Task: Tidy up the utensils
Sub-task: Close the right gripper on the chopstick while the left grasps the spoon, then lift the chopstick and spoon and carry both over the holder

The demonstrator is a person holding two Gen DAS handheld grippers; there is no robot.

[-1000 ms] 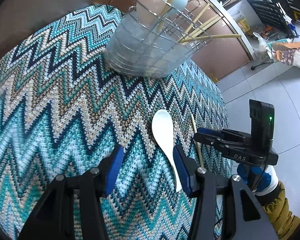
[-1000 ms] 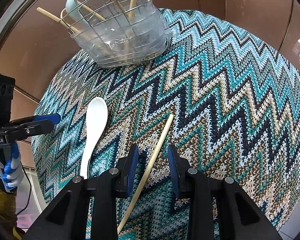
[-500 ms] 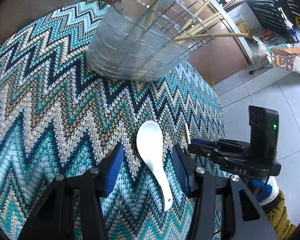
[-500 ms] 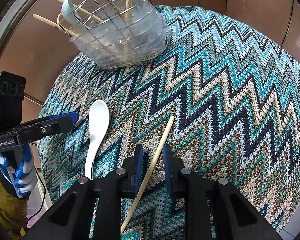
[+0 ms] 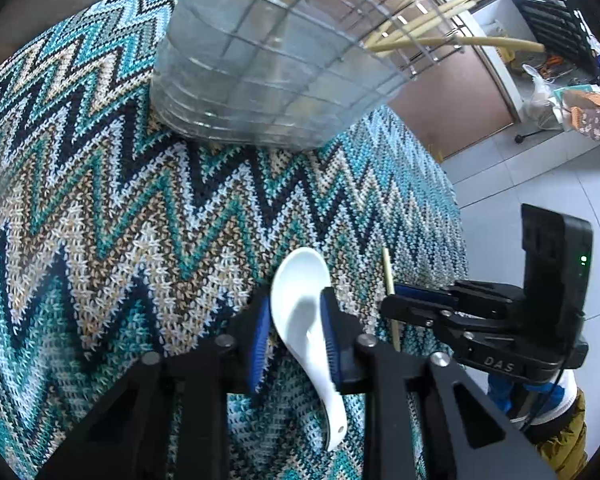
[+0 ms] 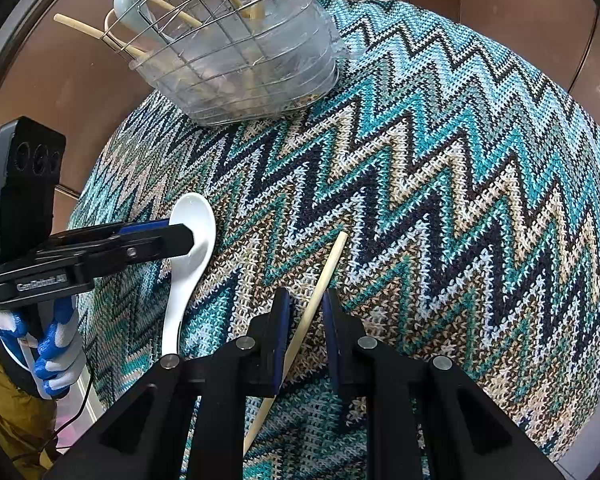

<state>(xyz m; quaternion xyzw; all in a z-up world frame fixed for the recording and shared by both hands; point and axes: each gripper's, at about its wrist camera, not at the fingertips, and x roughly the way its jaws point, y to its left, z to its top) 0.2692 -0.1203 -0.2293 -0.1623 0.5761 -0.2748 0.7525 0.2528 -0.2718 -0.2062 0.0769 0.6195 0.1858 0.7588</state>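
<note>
My left gripper closing on the white spoon, pads flanking its bowl on the zigzag cloth, my right gripper closing around the chopstick beside it, slim gaps either side, wire basket well beyond.

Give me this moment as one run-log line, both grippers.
left gripper: closing around white spoon | right gripper: closing around chopstick | both lie on knit cloth | utensil basket: beyond
</note>
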